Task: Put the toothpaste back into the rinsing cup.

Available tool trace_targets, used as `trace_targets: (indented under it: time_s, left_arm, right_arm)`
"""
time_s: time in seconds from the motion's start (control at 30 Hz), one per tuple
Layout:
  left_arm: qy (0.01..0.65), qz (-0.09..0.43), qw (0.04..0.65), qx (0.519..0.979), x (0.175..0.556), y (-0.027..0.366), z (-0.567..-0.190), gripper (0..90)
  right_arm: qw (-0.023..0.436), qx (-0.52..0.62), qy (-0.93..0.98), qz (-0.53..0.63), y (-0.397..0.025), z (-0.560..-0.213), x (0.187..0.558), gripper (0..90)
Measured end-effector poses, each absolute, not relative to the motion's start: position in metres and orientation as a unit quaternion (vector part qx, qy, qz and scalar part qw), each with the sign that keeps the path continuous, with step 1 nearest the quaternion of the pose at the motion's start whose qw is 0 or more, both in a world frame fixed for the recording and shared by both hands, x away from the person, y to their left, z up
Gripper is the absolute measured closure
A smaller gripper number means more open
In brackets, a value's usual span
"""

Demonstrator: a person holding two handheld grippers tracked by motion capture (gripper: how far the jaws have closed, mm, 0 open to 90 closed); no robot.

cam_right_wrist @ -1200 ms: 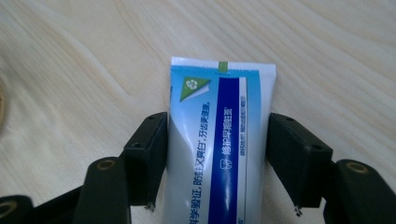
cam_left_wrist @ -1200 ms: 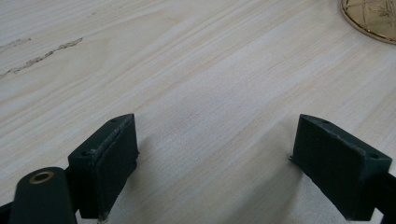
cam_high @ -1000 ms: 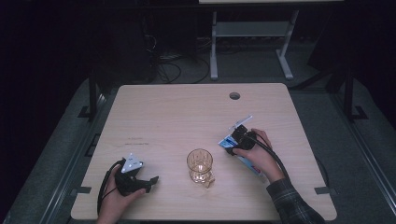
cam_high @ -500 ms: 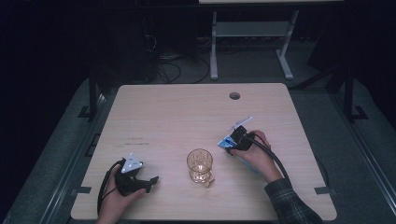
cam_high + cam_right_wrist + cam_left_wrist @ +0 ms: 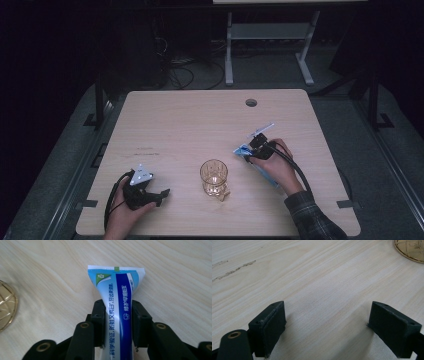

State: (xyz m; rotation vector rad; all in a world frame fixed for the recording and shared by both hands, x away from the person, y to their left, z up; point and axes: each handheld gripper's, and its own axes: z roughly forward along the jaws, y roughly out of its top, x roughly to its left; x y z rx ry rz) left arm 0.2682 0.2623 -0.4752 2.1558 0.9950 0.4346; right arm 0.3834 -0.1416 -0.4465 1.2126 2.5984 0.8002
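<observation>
Item: soft blue-and-white plastic toothpaste tube, light and squashable, held in my right gripper, fingers closed across its flat body below the crimped end, just right of the amber cut-glass tumbler on the pale wooden worktop. I judge this flat, slippery section the best hold, with gentle pressure. My left gripper rests left of the tumbler, fingers spread open on nothing.

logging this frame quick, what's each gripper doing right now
Left gripper: open, nothing between its jaws, resting low over the table.
Right gripper: shut on the toothpaste tube, beside the glass.
</observation>
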Motion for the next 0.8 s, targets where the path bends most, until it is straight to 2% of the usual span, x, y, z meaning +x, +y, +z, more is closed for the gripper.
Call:
trace_targets:
  time_s: [0.4, 0.8]
  left_arm:
    - [0.385, 0.168, 0.356, 0.835, 0.268, 0.262, -0.475, 12.9]
    - [0.385, 0.168, 0.356, 0.835, 0.268, 0.262, -0.475, 12.9]
  right_arm:
    - [0.066, 0.414, 0.853, 0.310, -0.150, -0.437, 0.382, 70.0]
    - [0.071, 0.419, 0.827, 0.367, -0.168, -0.414, 0.375, 71.2]
